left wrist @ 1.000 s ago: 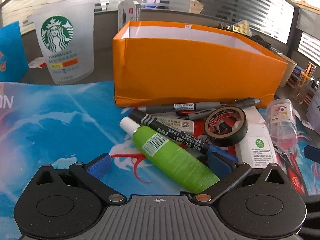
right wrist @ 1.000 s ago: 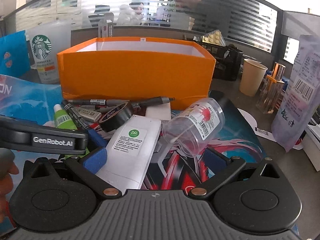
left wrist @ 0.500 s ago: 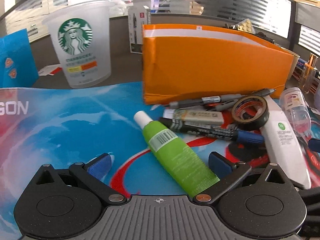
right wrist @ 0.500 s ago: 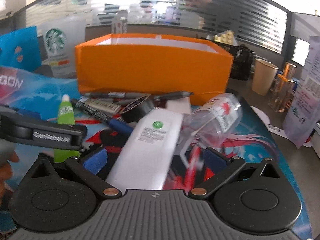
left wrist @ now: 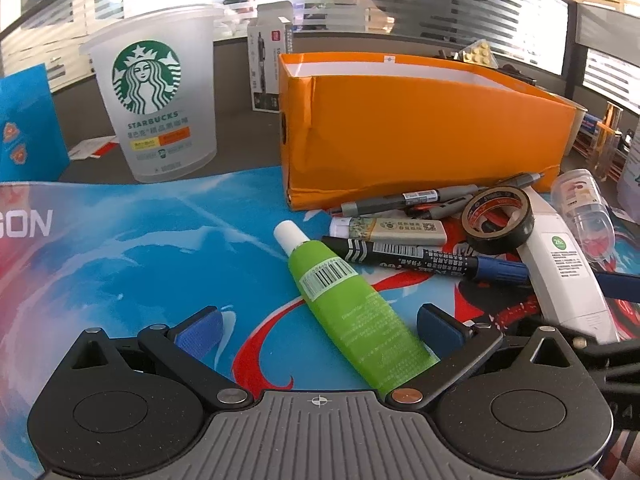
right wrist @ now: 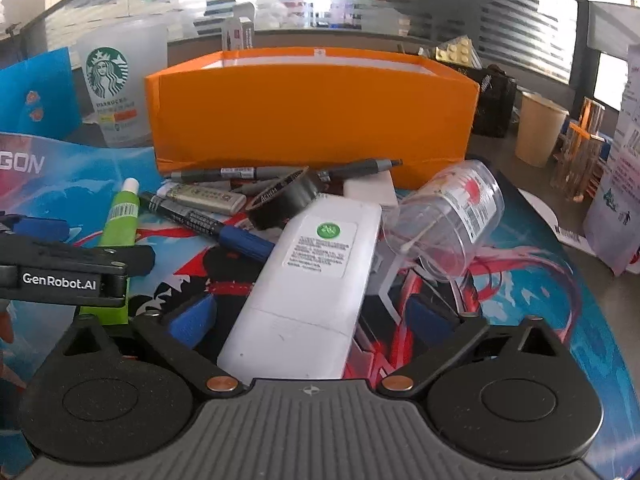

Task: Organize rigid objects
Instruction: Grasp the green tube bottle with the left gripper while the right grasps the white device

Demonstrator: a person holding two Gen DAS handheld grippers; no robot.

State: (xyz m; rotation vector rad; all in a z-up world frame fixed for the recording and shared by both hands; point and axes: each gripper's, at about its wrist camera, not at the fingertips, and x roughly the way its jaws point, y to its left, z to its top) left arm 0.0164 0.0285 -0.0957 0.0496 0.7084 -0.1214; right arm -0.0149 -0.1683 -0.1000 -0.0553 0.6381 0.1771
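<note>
A green tube (left wrist: 348,308) with a white cap lies on the blue printed mat between the fingers of my left gripper (left wrist: 320,330). That gripper is open and its pads are clear of the tube. A white remote (right wrist: 316,276) lies lengthwise between the fingers of my right gripper (right wrist: 312,318). Those jaws are closing, with a gap still showing on each side of the remote. Behind both stands the open orange box (left wrist: 420,132) (right wrist: 312,120). In front of it lie a black tape roll (left wrist: 498,220), a black-and-blue marker (left wrist: 420,258), grey pens (left wrist: 408,200) and a clear plastic jar (right wrist: 452,220) on its side.
A frosted Starbucks cup (left wrist: 156,96) stands at the back left, beside a blue card (left wrist: 28,128). To the right of the box are a paper cup (right wrist: 536,128), a clear holder (right wrist: 580,148) and a printed plastic bag (right wrist: 616,160). The mat's left part (left wrist: 120,248) is bare.
The left gripper has shifted left, so the box and the pile sit further right in its view; the green tube stays between its jaws. The remote now sits more centred between the right jaws.
</note>
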